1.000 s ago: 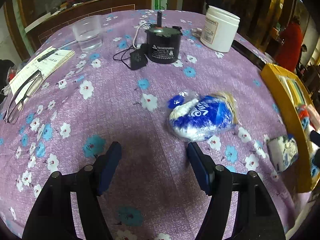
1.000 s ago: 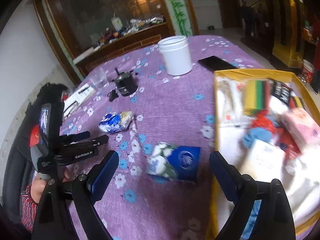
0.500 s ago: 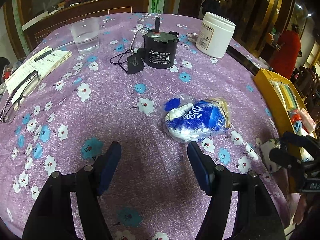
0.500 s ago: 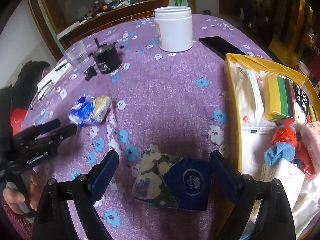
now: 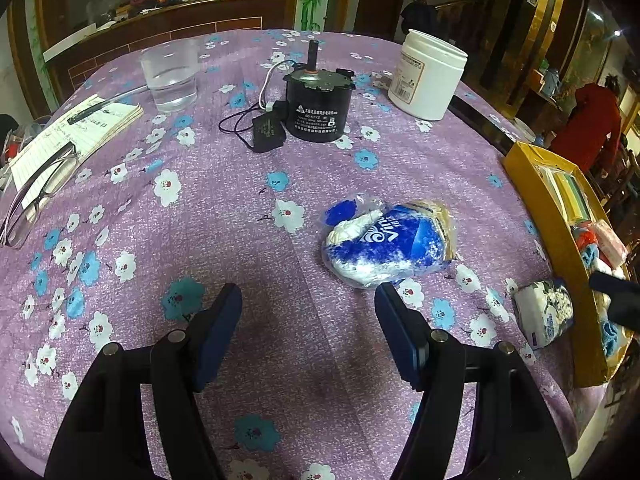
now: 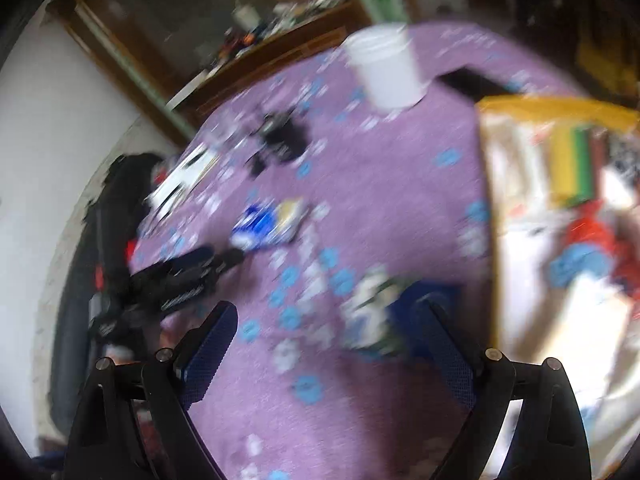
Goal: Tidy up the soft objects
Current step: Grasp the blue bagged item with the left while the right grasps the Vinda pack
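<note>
Right gripper (image 6: 326, 338) is hanging released by the tissue pack (image 6: 376, 312); it and the blue pack (image 5: 390, 246) are awaiting boxing in the box (image 5: 554, 240).

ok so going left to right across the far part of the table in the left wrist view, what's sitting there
notebook with a pen on it → clear cup of water → black adapter → black cylindrical motor → white jar

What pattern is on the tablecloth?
Purple tablecloth with white and blue flowers; clearest in the left wrist view.
</note>
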`<state>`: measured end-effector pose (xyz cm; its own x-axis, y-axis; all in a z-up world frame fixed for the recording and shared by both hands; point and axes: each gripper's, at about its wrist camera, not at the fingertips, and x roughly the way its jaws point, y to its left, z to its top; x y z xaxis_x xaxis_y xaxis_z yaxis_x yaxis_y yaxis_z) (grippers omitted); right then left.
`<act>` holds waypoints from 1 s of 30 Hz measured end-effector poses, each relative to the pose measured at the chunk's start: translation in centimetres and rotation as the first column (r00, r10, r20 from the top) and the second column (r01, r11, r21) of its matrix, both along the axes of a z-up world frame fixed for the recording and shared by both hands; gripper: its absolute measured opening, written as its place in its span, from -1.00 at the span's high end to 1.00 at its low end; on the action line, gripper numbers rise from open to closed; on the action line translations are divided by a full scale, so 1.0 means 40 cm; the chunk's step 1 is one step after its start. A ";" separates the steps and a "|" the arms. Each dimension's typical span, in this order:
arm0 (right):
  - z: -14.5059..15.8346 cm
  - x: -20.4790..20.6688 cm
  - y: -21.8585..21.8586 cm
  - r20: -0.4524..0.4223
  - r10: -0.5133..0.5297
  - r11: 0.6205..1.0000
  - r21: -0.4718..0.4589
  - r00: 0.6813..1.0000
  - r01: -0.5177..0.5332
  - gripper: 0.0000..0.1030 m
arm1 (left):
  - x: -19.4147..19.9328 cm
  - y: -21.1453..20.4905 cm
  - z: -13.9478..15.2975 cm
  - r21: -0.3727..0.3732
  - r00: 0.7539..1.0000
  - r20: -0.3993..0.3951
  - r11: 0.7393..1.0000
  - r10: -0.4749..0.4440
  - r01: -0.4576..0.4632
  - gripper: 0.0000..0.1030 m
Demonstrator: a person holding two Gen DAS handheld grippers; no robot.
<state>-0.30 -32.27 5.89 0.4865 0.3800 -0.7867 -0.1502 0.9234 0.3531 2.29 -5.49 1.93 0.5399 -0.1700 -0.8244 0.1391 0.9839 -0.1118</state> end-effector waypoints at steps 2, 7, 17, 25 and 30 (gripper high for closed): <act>-0.005 0.018 -0.008 -0.002 -0.021 0.999 -0.029 1.000 0.021 -0.82 | -0.001 -0.003 0.001 0.000 1.000 0.001 1.000 -0.007 0.007 -0.32; -0.031 0.067 0.005 -0.025 -0.001 0.997 -0.079 1.000 -0.001 -0.82 | -0.001 -0.005 0.001 0.001 1.000 0.000 1.000 -0.015 0.015 -0.32; -0.104 0.096 0.094 -0.158 0.121 0.951 -0.266 0.980 -0.160 -0.83 | -0.002 0.000 0.005 -0.009 1.000 0.002 1.000 -0.018 0.018 -0.32; -0.097 -0.002 0.107 -0.244 0.251 0.950 -0.123 0.937 -0.287 -0.82 | -0.005 -0.002 0.009 -0.016 1.000 0.007 1.000 -0.023 0.023 -0.32; -0.103 -0.019 0.095 -0.192 0.216 0.955 -0.161 0.957 -0.248 -0.74 | -0.007 -0.006 0.009 -0.018 0.999 0.012 0.999 -0.034 0.034 -0.32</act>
<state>-1.07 -28.46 1.75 0.2541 0.3090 -0.9165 -0.3206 0.9209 0.2216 2.00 -5.73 2.29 0.5429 -0.2036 -0.8147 0.1739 0.9764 -0.1281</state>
